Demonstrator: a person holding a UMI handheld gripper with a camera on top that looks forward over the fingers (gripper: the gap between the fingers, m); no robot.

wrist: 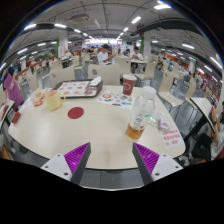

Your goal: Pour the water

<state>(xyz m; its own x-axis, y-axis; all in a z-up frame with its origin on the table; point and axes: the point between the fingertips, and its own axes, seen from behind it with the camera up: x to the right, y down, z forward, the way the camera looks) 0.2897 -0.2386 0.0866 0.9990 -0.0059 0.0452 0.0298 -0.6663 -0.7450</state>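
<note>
Our claw point(110, 160) hangs above the near edge of a round cream-coloured bench point(95, 125), its two fingers spread wide with nothing between them; we see the magenta pads point(76, 155) on their inner faces.

Just ahead of the right finger, and slightly to its right, stands a clear plastic bottle with a pale cap point(146, 101). It is upright, its long axis vertical and its cap pointing up. We cannot tell how much liquid it contains.

Touching or just beside the foot of the bottle stands a short clear glass holding amber liquid point(135, 129), its mouth facing up.

Farther back, beyond the bottle, stands a dark red cup point(128, 86) near the far rim of the bench; its contents are hidden from us.

On the left part of the bench sits a rounded yellowish vessel point(53, 99), too small for us to read further.

A flat red disc point(76, 113) lies near the middle of the bench, ahead of the left finger. Printed sheets point(77, 88) lie toward the far side, and a small printed card point(171, 138) lies near the right rim.

Around the bench we see a large hall with chairs, other tables and rows of bright ceiling lights point(135, 19).
</note>
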